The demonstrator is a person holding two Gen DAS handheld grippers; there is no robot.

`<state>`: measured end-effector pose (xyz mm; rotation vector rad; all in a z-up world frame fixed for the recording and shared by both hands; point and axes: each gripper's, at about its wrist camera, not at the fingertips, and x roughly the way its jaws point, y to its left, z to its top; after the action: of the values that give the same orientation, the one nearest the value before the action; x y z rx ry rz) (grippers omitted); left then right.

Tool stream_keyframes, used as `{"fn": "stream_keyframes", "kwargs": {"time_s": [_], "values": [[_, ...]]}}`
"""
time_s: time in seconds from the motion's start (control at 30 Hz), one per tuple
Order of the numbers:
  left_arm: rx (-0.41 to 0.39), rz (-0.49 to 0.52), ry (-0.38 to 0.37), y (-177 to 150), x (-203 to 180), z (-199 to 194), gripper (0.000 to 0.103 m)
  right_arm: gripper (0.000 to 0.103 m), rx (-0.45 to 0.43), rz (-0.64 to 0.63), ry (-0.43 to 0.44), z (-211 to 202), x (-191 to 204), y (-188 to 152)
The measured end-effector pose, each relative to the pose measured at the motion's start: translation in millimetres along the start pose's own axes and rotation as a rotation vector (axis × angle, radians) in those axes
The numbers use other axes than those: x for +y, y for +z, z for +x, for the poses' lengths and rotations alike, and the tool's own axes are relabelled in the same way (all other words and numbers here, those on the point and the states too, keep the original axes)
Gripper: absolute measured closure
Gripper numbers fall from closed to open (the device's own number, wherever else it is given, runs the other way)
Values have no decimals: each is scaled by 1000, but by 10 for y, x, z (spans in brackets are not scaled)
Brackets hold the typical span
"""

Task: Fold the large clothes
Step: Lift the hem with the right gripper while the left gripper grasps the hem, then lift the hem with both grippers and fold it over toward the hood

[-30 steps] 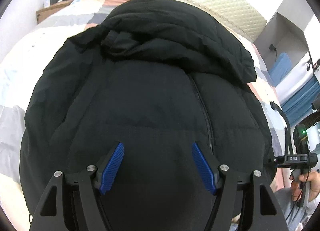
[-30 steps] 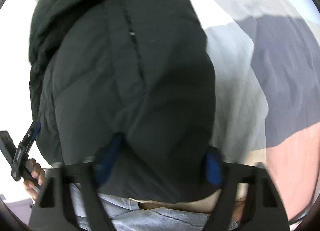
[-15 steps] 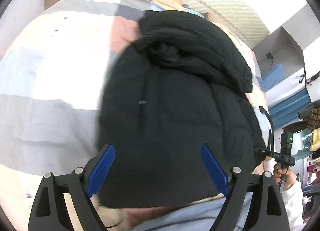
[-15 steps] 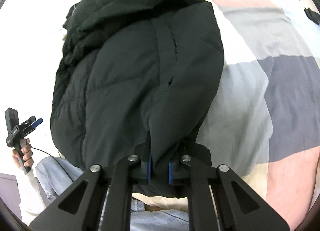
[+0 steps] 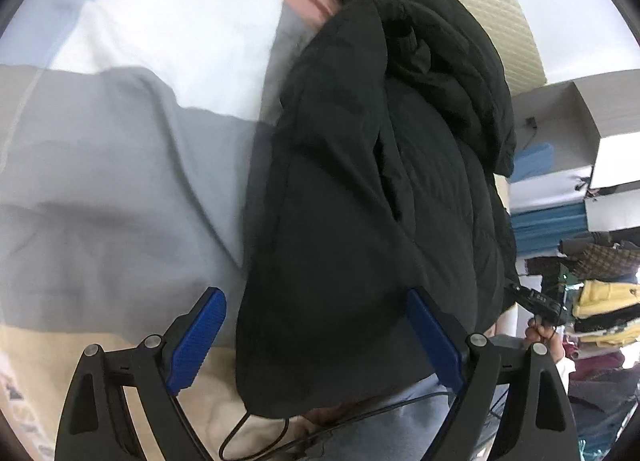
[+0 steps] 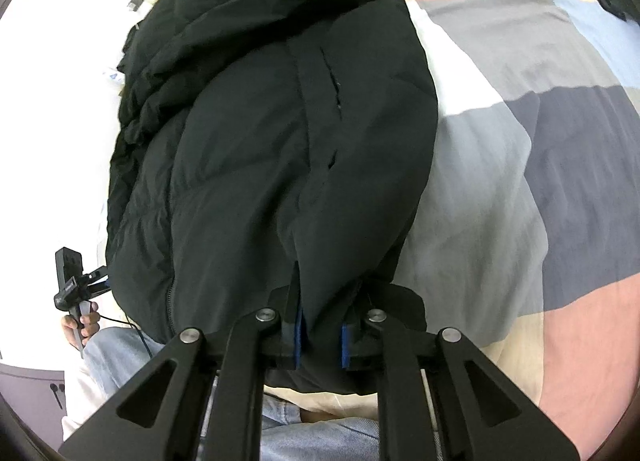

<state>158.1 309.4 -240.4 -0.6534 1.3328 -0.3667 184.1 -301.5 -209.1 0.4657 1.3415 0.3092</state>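
Fingers of the right gripper (image 6: 322,335), lower centre of the right wrist view: drawn narrow, pinching the near hem of one black padded jacket (image 6: 280,133). Jacket's long axis runs from the fingers up the frame to its hood at top centre. Left gripper (image 5: 316,341), lower centre of the left wrist view: fingers spread wide, straddling the hem, gripping nothing; judged the free hand for the next fold. Jacket lies on one patchwork-covered bed (image 6: 560,141). Grippers: two.
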Motion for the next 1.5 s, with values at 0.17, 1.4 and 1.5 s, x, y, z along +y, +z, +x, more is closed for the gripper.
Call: {"fn": "stream_keyframes", "kwargs": {"time_s": [0.17,1.4,1.5], "values": [[66,72,-37,-8,12,121,12,77,-8,98,2,36,-144,43],[-49,39,145,-40,-1030,-75,96,94,-362,20,164,-486,47,-128],[-149,58,133,-92,-1279,-366,97,95,-405,-26,142,-633,178,-155]]}}
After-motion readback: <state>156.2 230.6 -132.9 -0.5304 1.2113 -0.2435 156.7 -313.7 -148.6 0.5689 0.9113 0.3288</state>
